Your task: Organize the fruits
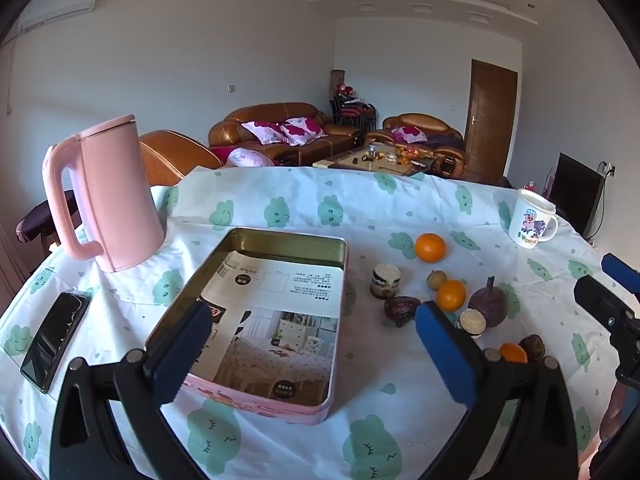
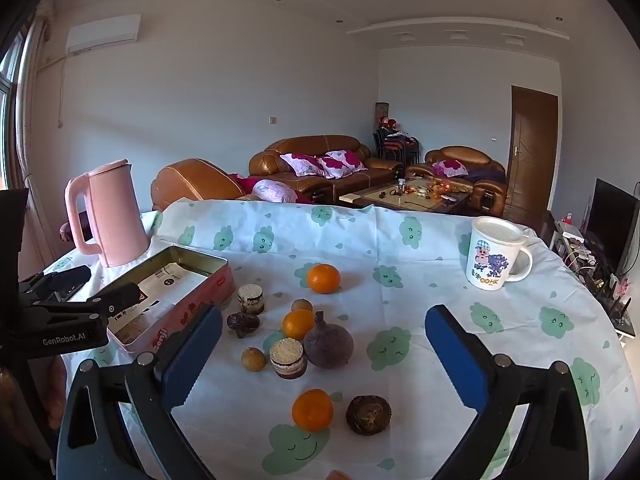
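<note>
A pink tin box [image 1: 256,402] with a paper sheet inside lies open on the table; it also shows in the right wrist view [image 2: 208,300]. My left gripper [image 1: 312,336] is open and empty above its near end. Fruits lie to its right: three oranges [image 2: 323,278] [image 2: 298,324] [image 2: 312,410], a dark purple fruit [image 2: 328,344], small brown fruits [image 2: 253,359] [image 2: 302,305], a dark dried one [image 2: 368,415] and two cut pieces [image 2: 287,358] [image 2: 250,298]. My right gripper [image 2: 324,352] is open and empty, above the fruits.
A pink kettle [image 1: 108,196] stands at the back left and a phone [image 1: 54,340] lies at the left edge. A white cartoon mug [image 2: 494,254] stands at the back right. The round table's cloth [image 2: 440,360] drops off at right.
</note>
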The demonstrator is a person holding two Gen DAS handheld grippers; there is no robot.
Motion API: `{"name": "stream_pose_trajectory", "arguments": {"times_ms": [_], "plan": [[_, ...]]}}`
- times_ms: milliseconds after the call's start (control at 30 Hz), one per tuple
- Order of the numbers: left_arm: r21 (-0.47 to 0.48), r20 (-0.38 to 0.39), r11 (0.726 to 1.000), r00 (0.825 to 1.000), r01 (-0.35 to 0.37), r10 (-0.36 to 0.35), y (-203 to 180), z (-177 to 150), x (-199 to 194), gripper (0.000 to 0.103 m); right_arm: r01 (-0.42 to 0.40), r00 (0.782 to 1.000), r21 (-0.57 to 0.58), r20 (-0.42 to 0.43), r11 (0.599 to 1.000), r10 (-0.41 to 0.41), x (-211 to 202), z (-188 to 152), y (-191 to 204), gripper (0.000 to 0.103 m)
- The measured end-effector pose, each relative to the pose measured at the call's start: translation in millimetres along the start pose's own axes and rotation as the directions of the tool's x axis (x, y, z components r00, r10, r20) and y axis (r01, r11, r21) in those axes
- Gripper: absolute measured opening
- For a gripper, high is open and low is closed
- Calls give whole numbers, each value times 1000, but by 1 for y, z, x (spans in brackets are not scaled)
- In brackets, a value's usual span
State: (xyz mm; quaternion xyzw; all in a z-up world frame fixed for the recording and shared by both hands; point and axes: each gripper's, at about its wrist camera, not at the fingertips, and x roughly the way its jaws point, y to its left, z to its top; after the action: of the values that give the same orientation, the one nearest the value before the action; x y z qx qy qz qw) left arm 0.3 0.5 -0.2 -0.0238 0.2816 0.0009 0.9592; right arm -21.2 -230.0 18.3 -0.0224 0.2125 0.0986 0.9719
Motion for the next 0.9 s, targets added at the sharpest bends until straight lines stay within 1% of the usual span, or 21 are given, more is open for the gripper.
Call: {"name": "stream_pose_trajectory", "arguments": {"times_ms": [133,200,900], "plan": [[-1,2,1000,1000,3,-3,1,0,0,103,-2,1000,3,-3,1000,2,0,-8,-3,102],[3,6,1000,1000,1,-1,0,0,0,103,1,1000,6,-13,1000,-1,1,-5,-2,102],[6,10,1000,1000,1,-1,-1,-3,-1,103,-2,1000,14,-17,1000,2,2,-9,-2,102]]}}
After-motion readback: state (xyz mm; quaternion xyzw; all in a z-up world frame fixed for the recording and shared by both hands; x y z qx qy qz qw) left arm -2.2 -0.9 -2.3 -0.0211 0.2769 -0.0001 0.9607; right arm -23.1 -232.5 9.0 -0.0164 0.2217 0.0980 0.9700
